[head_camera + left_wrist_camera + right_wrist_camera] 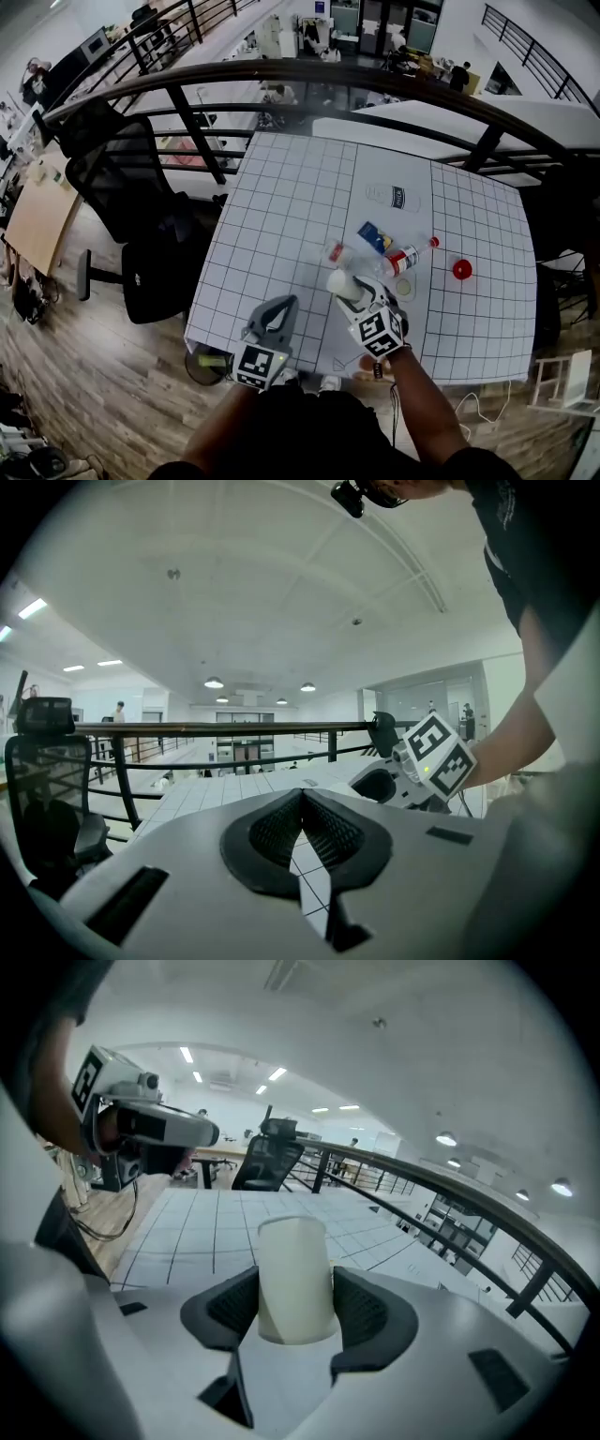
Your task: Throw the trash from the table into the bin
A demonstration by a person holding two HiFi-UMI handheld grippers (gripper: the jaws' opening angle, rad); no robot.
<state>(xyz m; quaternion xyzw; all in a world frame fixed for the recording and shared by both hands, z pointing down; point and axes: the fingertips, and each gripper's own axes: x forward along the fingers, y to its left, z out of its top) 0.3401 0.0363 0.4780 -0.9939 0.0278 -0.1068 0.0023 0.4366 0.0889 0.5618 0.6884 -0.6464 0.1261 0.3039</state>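
Cup [293, 1279], white, pinched at its sides by the pads of the right tool [295, 1312], over the near part of the gridded desk [281, 206]. Just beyond it on the desk, a loose cluster of trash: clear wrapper [336, 252], blue packet [374, 236], bottle [405, 258] with a red label lying on its side, pale round piece [403, 287] (lid or dish, hard to tell), small red round thing [461, 270] off to the right. Farther back, alone, a flat clear pack [398, 197] with a dark label. Left tool [302, 829] pressed together on nothing, hanging at the desk's near edge beside the right one. Bin [208, 364] on the wooden floor [103, 375] below the desk's near left corner. Black office chair [141, 202] left of the desk, dark railing [309, 73] behind.
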